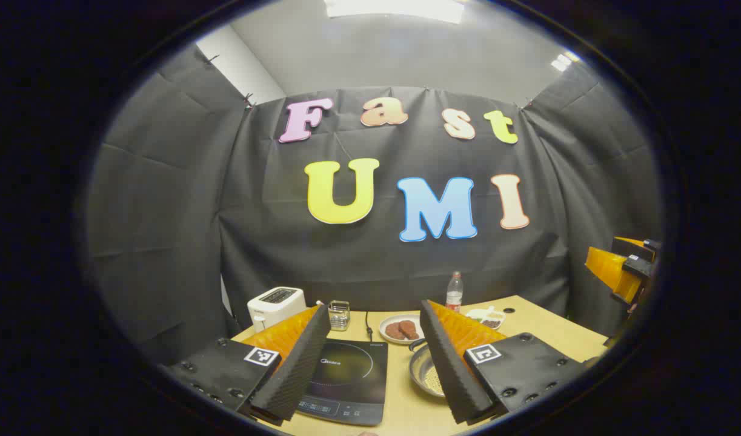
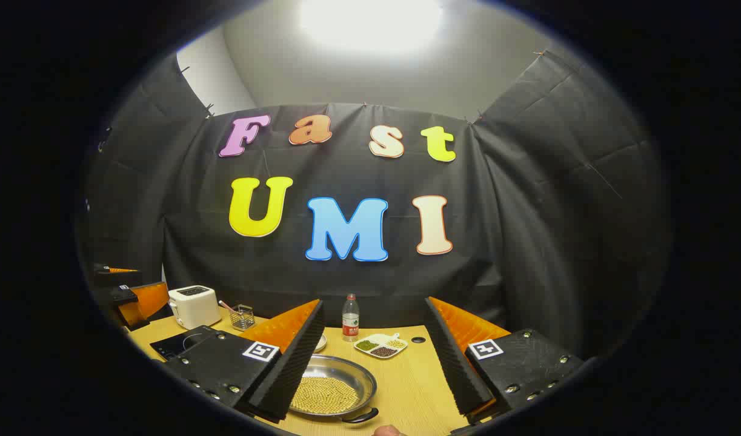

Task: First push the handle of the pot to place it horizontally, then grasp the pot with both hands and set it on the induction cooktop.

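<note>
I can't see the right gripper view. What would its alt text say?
A metal pot of small yellow grains sits on a wooden table, seen between the open fingers of the right claw. Behind stand a bottle, a divided dish, a white toaster and a black induction cooktop.

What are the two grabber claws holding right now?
Nothing. The left gripper is open above the induction cooktop, and the right gripper is open above the pot of yellow grains. No finger touches anything.
</note>
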Demonstrator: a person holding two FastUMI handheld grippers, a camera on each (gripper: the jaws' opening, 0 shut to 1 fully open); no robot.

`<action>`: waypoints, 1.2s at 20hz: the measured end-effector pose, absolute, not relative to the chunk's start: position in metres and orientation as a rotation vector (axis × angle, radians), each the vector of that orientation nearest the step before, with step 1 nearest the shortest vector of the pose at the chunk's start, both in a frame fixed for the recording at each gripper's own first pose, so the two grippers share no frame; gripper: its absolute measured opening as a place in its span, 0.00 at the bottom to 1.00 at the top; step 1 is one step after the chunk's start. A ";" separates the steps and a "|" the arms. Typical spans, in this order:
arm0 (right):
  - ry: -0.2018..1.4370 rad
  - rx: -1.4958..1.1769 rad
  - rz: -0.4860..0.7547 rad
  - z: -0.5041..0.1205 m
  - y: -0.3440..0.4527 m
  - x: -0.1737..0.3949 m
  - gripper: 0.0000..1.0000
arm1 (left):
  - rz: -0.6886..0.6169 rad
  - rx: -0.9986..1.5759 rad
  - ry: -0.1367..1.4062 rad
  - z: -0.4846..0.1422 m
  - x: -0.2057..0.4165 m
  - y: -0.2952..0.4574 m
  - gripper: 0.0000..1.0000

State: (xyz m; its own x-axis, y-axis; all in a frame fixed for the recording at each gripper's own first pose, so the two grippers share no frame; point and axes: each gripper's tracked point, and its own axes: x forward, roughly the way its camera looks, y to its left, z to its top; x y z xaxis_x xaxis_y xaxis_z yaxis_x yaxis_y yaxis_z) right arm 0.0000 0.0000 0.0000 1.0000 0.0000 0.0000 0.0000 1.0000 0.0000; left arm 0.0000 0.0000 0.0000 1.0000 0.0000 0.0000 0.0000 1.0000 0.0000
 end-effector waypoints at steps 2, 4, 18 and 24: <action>0.001 -0.004 0.003 0.001 0.001 0.001 0.98 | 0.004 0.000 -0.005 0.001 0.001 0.001 0.96; 0.012 -0.001 0.007 -0.004 0.002 0.002 0.98 | 0.008 0.006 -0.008 0.002 0.001 0.003 0.96; 0.024 0.014 0.030 -0.003 0.017 0.001 0.98 | 0.035 0.018 -0.039 0.008 -0.015 0.020 0.96; 0.037 0.023 0.055 -0.003 0.025 0.000 0.98 | 0.046 0.027 -0.056 0.014 -0.022 0.027 0.97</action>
